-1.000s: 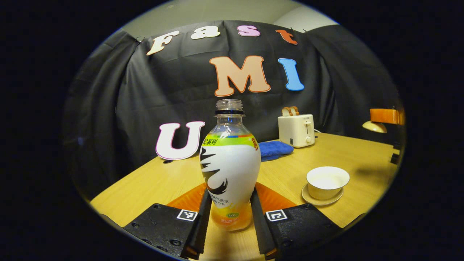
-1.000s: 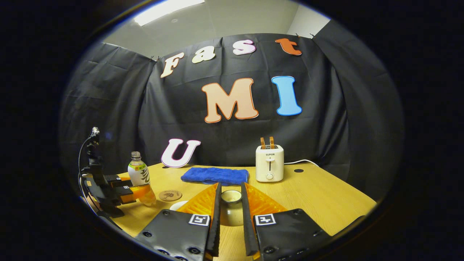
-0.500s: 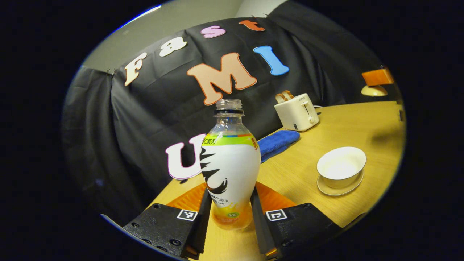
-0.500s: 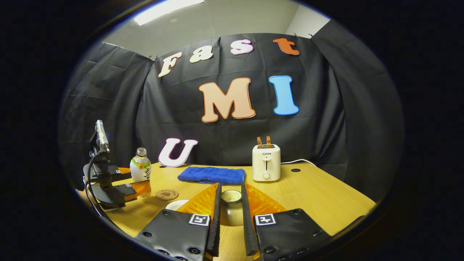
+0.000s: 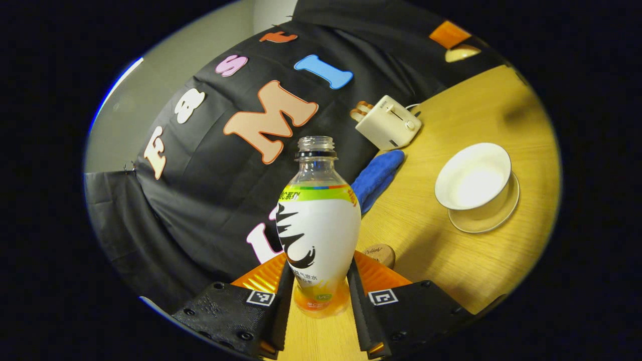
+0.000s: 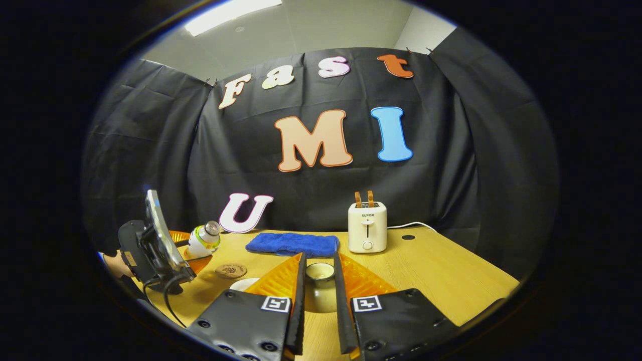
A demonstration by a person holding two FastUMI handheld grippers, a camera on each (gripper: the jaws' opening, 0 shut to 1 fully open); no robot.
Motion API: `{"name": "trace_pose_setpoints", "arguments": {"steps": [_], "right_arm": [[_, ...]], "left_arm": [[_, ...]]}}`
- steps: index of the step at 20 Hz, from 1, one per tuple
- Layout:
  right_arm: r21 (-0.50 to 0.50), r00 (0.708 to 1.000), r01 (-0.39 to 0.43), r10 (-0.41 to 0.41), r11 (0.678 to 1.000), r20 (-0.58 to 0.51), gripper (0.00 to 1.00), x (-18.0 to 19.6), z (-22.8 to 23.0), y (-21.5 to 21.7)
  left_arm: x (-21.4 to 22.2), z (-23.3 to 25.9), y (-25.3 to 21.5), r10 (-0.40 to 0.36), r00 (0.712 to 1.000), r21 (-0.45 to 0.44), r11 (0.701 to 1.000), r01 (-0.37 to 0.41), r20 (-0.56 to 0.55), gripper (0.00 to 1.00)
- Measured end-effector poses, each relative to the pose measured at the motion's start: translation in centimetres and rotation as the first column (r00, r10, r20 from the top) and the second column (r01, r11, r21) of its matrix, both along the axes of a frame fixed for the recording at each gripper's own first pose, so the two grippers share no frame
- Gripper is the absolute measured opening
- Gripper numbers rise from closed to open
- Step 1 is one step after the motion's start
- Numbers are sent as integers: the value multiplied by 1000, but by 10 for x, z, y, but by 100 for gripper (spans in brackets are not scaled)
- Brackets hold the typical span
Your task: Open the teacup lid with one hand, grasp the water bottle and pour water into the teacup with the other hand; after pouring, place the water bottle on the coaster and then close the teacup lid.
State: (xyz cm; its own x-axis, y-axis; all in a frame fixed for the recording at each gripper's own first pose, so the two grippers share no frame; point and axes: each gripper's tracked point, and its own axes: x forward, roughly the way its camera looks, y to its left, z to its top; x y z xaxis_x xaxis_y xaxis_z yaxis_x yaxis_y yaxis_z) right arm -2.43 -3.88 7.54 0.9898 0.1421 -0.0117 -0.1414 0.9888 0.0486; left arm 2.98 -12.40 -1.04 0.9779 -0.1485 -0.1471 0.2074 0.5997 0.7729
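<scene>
The left gripper (image 5: 318, 306) pinches the uncapped clear plastic water bottle with a white label (image 5: 318, 235), tipped toward the open white teacup on its saucer (image 5: 474, 176) on the wooden desk (image 5: 431, 240). The right gripper (image 6: 319, 306) clamps the teacup lid's knob (image 6: 319, 272), held above the desk, near the round cork coaster (image 6: 231, 271).
</scene>
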Motion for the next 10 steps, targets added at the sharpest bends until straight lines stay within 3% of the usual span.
{"name": "trace_pose_setpoints", "arguments": {"steps": [4, 10], "right_arm": [[7, 1000, 8, -8, 1000, -2, 31, 0, 0, -5], [1, 1000, 20, -20, 1000, -7, 30, -1, -1, -10]], "left_arm": [[-1, -7, -6, -24, 1000, 121, 992, 25, -4, 53], [-8, -11, -13, -77, 997, 288, 955, 72, 7, 52]]}}
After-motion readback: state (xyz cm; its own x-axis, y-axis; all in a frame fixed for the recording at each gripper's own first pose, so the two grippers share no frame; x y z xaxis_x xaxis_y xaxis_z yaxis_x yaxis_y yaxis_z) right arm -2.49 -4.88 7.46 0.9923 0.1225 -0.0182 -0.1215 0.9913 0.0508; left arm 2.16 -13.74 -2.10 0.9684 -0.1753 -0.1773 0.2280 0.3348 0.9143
